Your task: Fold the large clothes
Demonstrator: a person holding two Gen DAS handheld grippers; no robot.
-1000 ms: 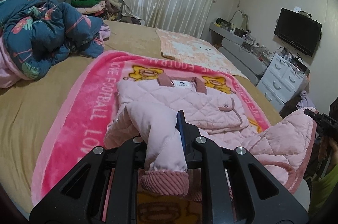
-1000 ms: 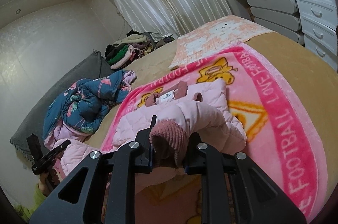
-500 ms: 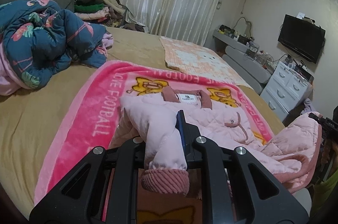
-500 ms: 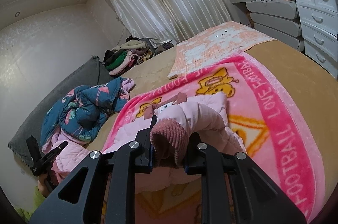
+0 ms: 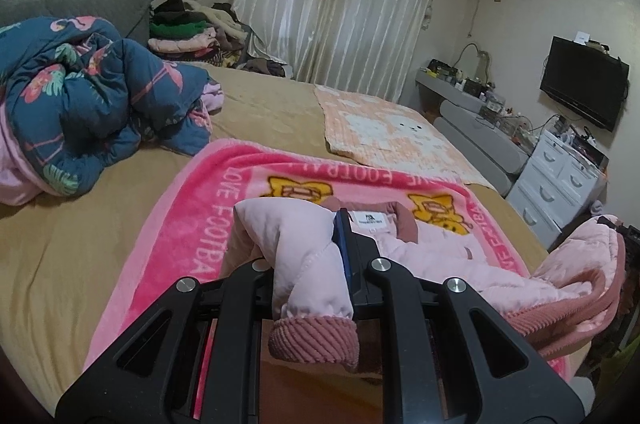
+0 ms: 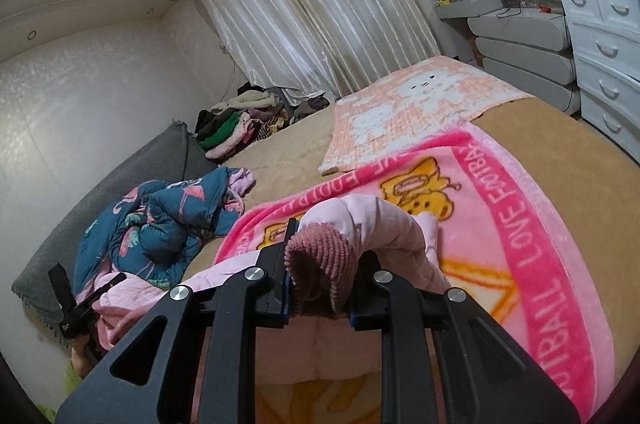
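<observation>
My left gripper is clamped nearly shut on one sleeve of a pale pink quilted jacket; the ribbed rose cuff hangs out just behind the jaws, toward me. My right gripper is likewise closed down on the other sleeve, its ribbed cuff bunched between the pads.

Beyond both grippers the jacket body lies flat on a bright pink football blanket, collar and white label at the far end. The blanket is spread on a tan bed.

I judge this to be the sleeve fold: both sleeves are raised off the body, ready to be carried inward across the chest. The next move calls for laying each one flat over the front without dragging the body out of line, then letting go.

Count: one jacket, two sleeves, two grippers, one pink blanket. Farther ahead lies one peach patterned blanket. Off to the left of my left gripper sits one crumpled navy floral quilt, and beyond it one heap of mixed clothes.
</observation>
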